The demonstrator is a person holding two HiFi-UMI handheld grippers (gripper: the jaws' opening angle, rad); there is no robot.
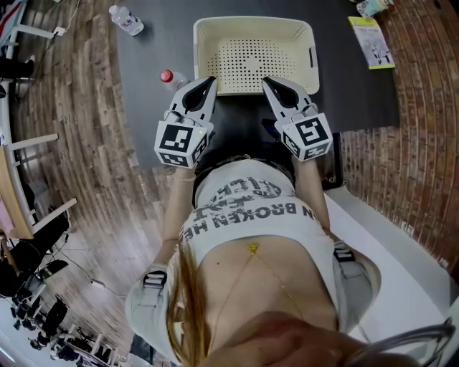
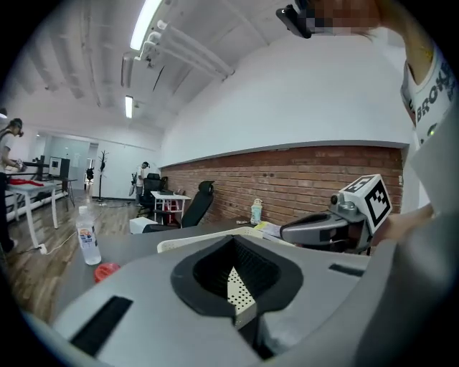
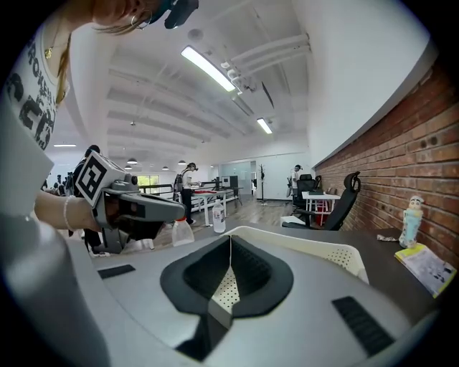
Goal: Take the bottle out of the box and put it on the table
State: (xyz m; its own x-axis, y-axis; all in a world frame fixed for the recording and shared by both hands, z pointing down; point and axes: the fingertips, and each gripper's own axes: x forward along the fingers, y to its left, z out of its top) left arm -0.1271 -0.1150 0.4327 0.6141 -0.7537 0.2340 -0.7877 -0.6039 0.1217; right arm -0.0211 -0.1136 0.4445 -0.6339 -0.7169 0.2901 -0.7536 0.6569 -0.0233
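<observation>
At the upper middle of the head view sits the box (image 1: 251, 20), a pale perforated tub on the dark table (image 1: 358, 93). Its floor shows bare; I see no bottle inside. Two bottles are out on the table instead. The red-cap bottle (image 1: 171, 77) is just beside the box's lower left corner, and the far bottle (image 1: 126, 19) is well apart at the upper left of the frame. The far one stands upright in the left gripper view. Whether the red-cap one stands or lies, I cannot tell.

The left gripper (image 1: 210, 80) and right gripper (image 1: 267, 81) hover side by side at the near rim of the box, tips pointing toward it. Each gripper view shows its jaws pressed together with nothing between them, only the box's dotted wall seen past the tips.

Judging from this, the lifting out looks finished and what remains is a clean retreat. The left tips are near the red-cap bottle, so any swing toward the left of the frame could knock it. Better to draw that gripper straight back toward the body, or lift it first, before turning. The right gripper has open table around it and can simply follow. Keep both sets of tips off the box rim, since a light tub like this probably slides when nudged. If the red-cap bottle is in fact lying down, it may roll, so it deserves a glance before calling the job done
</observation>
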